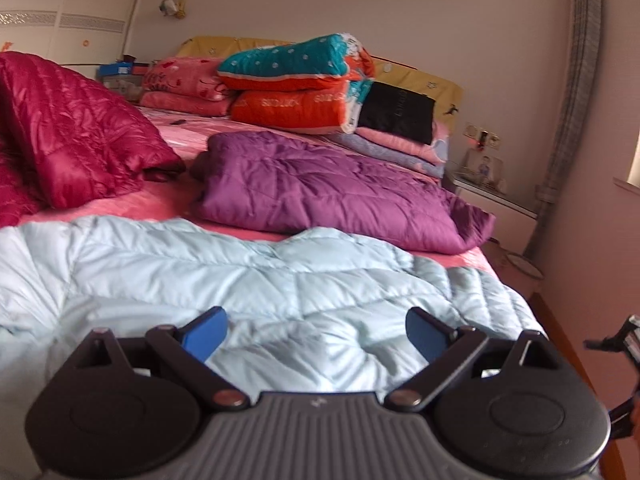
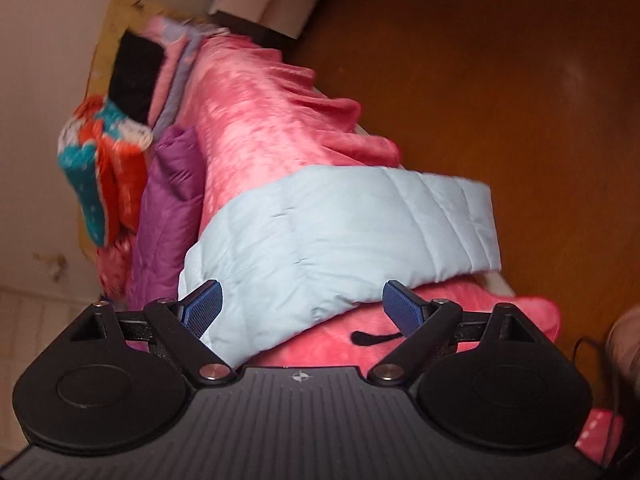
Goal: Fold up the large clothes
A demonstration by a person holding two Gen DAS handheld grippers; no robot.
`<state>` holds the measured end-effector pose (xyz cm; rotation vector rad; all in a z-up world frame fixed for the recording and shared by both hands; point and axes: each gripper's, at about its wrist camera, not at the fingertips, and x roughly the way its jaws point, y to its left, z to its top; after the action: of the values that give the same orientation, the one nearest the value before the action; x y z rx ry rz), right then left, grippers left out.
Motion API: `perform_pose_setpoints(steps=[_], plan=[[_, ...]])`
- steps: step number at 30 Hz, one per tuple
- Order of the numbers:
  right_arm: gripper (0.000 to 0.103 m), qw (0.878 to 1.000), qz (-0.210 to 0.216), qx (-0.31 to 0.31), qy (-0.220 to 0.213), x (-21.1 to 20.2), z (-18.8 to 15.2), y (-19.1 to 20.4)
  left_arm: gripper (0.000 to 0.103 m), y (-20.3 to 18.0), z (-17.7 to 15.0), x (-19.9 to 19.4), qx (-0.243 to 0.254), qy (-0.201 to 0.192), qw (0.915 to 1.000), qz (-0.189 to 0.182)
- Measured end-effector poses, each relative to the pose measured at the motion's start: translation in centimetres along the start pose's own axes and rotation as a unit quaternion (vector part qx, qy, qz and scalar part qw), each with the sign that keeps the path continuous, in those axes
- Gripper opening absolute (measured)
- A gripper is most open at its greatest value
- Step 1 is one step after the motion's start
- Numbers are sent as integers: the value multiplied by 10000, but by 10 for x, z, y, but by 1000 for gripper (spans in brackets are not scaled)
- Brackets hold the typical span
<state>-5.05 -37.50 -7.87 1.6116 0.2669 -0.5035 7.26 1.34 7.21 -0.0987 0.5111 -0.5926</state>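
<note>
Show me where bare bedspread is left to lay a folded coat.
A pink strip of bedspread runs between the light blue jacket, the crimson jacket and the purple jacket. A second patch lies behind the purple jacket, before the stacked quilts. The headboard end is crowded.

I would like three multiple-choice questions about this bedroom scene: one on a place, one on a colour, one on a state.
1. Where does the purple quilted jacket lie?
A. on the floor
B. on the pink bed cover, beyond the pale blue quilted jacket
C. on the nightstand

2. What colour is the quilted garment at far left?
A. green
B. black
C. crimson

3. How does the left tool stand?
A. open, over the pale blue jacket
B. shut on a sleeve
C. shut on nothing

Answers: B, it rests on the bed behind the blue jacket; C, the crimson quilted garment shows clearly; A, blue pads apart, nothing between.
</note>
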Motion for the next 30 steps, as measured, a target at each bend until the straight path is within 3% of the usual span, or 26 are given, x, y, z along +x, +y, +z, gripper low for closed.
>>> perform_pose_setpoints(steps=[2, 4, 15, 23, 26, 29, 30], plan=[[103, 9949, 245, 977, 108, 9, 1, -31, 95, -8, -5, -1, 46, 68, 9999, -91], [100, 9903, 233, 1360, 151, 19, 1, -45, 95, -16, -10, -3, 154, 131, 9997, -134], [100, 9743, 355, 2194, -357, 60, 10, -77, 96, -43, -31, -14, 517, 248, 9983, -44], [103, 9582, 330, 2810, -415, 66, -7, -98, 96, -66, -37, -15, 666, 351, 9971, 99], [103, 9598, 475, 2740, -389, 69, 1, -94, 96, -76, -38, -17, 659, 371, 9971, 53], [91, 9649, 473, 2521, -570, 72, 13, -95, 96, -83, -37, -20, 586, 357, 9976, 40], [79, 9644, 490, 2533, -589, 72, 15, -99, 96, -85, -36, -21, 577, 347, 9977, 28]])
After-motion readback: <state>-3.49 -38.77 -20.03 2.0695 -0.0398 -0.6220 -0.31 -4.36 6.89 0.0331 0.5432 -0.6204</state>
